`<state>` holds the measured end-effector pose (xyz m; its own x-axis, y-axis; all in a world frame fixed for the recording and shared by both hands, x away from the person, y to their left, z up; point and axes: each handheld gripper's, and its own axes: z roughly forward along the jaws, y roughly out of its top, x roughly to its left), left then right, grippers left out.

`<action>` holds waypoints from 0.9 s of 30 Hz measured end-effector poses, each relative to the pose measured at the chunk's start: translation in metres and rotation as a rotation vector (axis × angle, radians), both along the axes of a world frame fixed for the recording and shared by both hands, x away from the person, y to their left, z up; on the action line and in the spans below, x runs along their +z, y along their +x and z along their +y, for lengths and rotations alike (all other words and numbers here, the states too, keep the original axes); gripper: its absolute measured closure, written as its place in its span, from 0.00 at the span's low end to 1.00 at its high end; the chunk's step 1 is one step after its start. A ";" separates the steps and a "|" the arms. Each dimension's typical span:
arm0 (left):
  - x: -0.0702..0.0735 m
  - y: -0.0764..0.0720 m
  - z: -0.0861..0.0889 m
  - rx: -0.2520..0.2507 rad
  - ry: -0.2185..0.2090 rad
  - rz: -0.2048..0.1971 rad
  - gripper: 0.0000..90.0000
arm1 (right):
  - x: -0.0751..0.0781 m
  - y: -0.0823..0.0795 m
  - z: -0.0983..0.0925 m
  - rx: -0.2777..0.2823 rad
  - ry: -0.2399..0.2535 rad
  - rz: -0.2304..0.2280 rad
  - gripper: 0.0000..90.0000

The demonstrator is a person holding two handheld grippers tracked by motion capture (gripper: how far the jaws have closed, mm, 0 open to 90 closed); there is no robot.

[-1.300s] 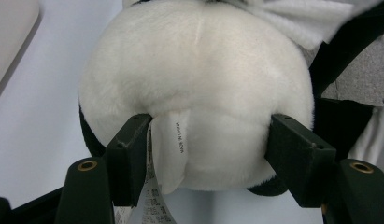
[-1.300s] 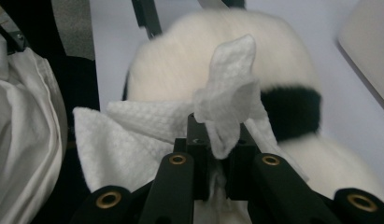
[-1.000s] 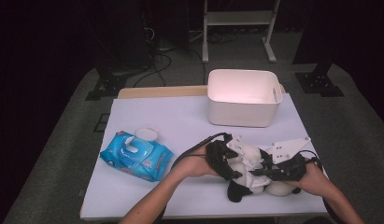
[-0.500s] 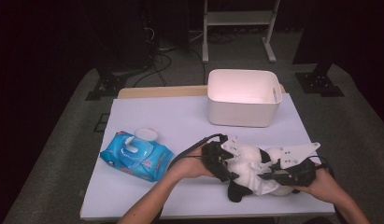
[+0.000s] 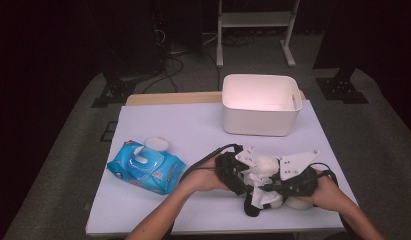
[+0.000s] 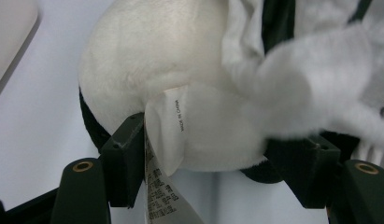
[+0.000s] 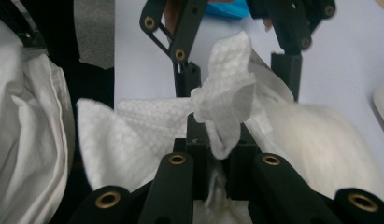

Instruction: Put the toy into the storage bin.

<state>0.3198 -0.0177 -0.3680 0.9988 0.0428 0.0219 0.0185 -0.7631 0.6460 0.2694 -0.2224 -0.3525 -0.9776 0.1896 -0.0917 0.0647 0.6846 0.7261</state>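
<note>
Near the tabletop's (image 5: 158, 125) front edge, the left tool (image 6: 213, 154) clamps the plush toy (image 6: 180, 84) steady, so the right tool (image 7: 217, 154), pinching a wipe (image 7: 227, 102), can clean it.

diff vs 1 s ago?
The right gripper, shut on a white wipe, shifted slightly rightward along the plush toy. The left gripper kept its clamp on the toy. The blue wipes pack and the white bin stayed put.
</note>
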 end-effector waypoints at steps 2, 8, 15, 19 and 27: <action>0.000 0.000 0.000 0.001 -0.003 0.001 0.35 | -0.001 -0.003 -0.008 -0.018 -0.004 -0.004 0.91; 0.001 -0.001 -0.001 0.000 0.000 -0.003 0.35 | -0.008 -0.009 -0.033 -0.069 0.003 0.027 0.91; 0.001 -0.001 -0.003 0.001 0.002 0.004 0.35 | -0.006 -0.011 -0.034 -0.074 -0.006 0.012 0.91; 0.000 -0.002 -0.006 -0.008 -0.001 0.002 0.35 | 0.001 -0.005 -0.018 -0.042 -0.016 -0.010 0.91; -0.002 -0.004 -0.007 -0.011 -0.005 0.009 0.35 | 0.007 0.013 0.017 0.017 -0.041 -0.022 0.91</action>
<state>0.3161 -0.0248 -0.3698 0.9994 0.0322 0.0125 0.0164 -0.7599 0.6498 0.2821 -0.2055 -0.3453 -0.9782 0.1690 -0.1206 0.0374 0.7148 0.6983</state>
